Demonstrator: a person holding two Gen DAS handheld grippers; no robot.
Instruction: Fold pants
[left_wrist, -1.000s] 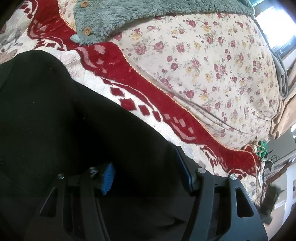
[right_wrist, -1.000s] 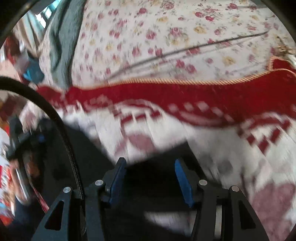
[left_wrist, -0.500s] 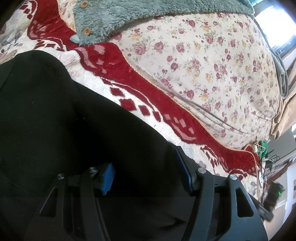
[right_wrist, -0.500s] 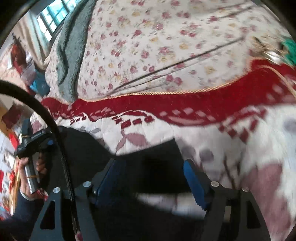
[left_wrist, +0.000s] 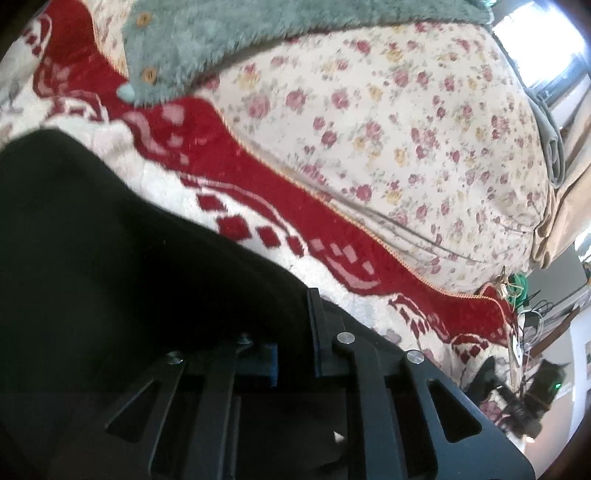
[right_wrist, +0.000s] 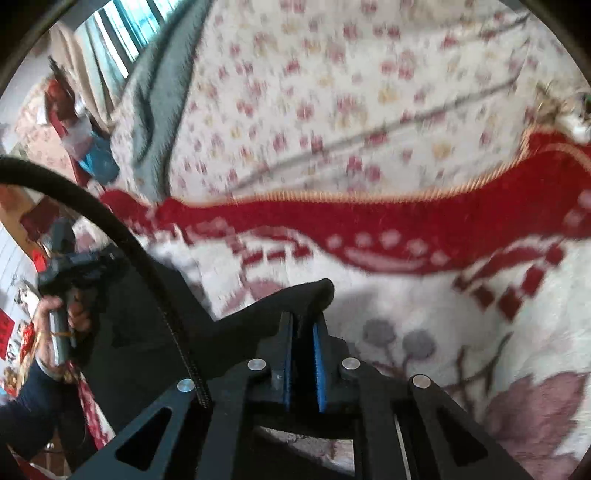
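Black pants (left_wrist: 110, 236) lie on a bed, over a red and white blanket (left_wrist: 258, 192). In the left wrist view my left gripper (left_wrist: 295, 343) is shut on the pants' edge, with black cloth bunched between the jaws. In the right wrist view my right gripper (right_wrist: 303, 350) is shut on another edge of the pants (right_wrist: 280, 306), and a fold of cloth sticks out past the blue pads. The left gripper (right_wrist: 74, 266) and the hand holding it also show at the left of the right wrist view.
A grey-green fleece garment with wooden buttons (left_wrist: 221, 40) lies at the head of the bed. A floral sheet (left_wrist: 406, 129) covers the far side. A black cable (right_wrist: 122, 236) arcs across the right wrist view. Cords and clutter (left_wrist: 517, 295) sit beyond the bed's corner.
Both grippers have closed on the pants; they were open a second ago. The right gripper has lifted its edge of the cloth slightly.
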